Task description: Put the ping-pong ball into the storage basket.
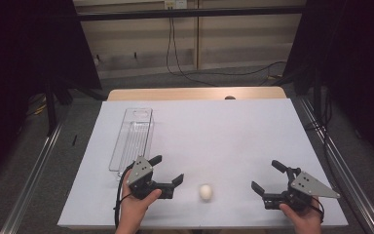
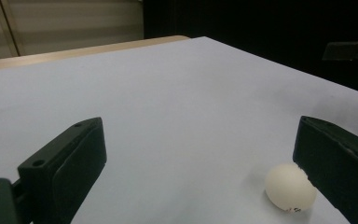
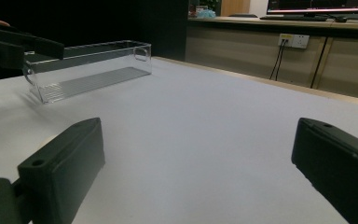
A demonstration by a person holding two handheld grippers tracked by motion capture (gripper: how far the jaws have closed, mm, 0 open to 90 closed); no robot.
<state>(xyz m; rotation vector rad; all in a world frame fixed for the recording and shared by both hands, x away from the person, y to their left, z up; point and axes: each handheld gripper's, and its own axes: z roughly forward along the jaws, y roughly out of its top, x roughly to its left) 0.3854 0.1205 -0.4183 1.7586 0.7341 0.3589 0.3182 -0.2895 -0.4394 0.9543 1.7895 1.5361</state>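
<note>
Work looks barely begun: white egg (image 1: 205, 191) lies untouched on the white table sheet (image 1: 224, 131) between the released left gripper (image 1: 168, 170) and released right gripper (image 1: 268, 175), nearer the left, clear bin (image 1: 132, 139) empty.

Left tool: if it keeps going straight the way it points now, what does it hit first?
Probably the egg. The left tool is open and aims right across the white table cover. In the left gripper view the egg lies by its right-hand jaw, so that jaw would likely clip it. Depth is uncertain.
</note>
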